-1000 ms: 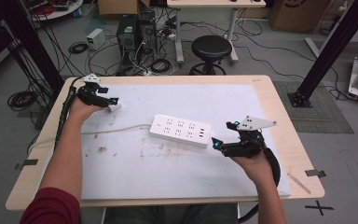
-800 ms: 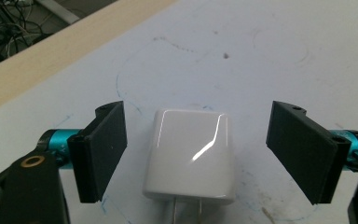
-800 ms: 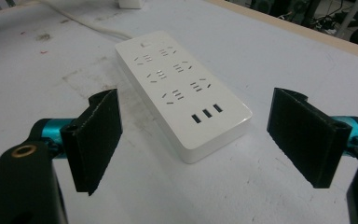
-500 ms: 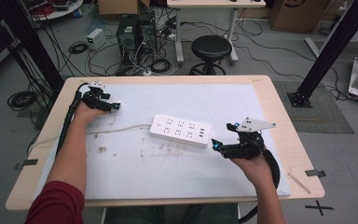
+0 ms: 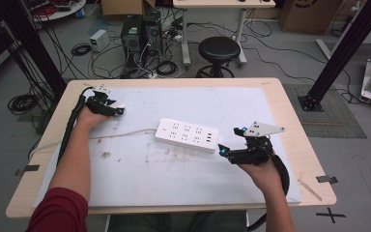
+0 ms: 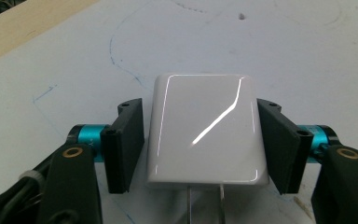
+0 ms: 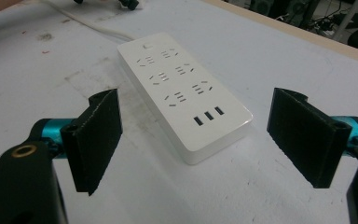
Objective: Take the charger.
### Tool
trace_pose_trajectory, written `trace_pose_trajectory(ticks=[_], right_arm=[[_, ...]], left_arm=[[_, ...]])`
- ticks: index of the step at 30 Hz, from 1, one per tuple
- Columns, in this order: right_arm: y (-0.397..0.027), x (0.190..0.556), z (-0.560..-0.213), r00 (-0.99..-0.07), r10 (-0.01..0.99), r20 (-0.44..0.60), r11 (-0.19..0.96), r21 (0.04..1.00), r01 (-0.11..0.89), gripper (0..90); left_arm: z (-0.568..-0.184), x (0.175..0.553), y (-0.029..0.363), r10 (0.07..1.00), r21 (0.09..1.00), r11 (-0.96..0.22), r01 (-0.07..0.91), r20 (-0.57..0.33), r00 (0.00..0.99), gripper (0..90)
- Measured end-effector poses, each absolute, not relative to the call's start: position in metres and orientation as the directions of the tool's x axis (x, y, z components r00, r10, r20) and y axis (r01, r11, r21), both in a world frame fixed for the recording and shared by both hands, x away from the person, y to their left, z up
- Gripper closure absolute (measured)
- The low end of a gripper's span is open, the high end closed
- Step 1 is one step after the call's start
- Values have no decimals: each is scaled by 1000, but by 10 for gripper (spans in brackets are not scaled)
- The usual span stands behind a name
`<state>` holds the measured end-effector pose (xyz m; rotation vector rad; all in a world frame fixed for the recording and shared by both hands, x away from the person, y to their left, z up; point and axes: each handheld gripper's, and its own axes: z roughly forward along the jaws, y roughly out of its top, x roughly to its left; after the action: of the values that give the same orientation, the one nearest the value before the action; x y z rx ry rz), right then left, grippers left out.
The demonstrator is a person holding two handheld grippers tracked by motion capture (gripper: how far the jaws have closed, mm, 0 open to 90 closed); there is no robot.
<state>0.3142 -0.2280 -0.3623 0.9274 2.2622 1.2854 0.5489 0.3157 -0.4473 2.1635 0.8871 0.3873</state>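
A glossy white plug-in charger (image 6: 205, 126) lies on the white mat at the far left, its two metal prongs pointing back at the camera in the left gripper view. My left gripper (image 6: 200, 140) has just been closing, and its black pads now press the charger's two sides; in the high view this gripper (image 5: 115, 110) sits at the mat's far-left corner. A white power strip (image 5: 187, 135) with several sockets lies mid-table. My right gripper (image 5: 228, 140) stands open just right of the power strip (image 7: 182, 93), with the strip's USB end ahead of my right gripper (image 7: 203, 137), whose pads touch nothing.
The strip's white cord (image 5: 125, 133) runs left across the mat and off the table's left side. The white mat (image 5: 174, 193) covers most of the wooden table (image 5: 299, 125). A stool, computer cases and cables stand on the floor beyond the far edge.
My left gripper has sunk a little onto the charger and closed on it. The right hand and the power strip have stayed put.
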Motion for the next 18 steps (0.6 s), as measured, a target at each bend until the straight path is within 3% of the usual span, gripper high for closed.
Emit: trace_pose_trajectory(ticks=[12, 18], right_arm=[[-229, 314, -360, -712, 702, 6, 361, 859, 364, 182], [-227, 313, -349, -741, 672, 9, 375, 858, 350, 182]], left_arm=[[-436, 542, 313, 693, 723, -511, 464, 27, 720, 425], [-393, 509, 304, 634, 763, -535, 362, 80, 769, 425]])
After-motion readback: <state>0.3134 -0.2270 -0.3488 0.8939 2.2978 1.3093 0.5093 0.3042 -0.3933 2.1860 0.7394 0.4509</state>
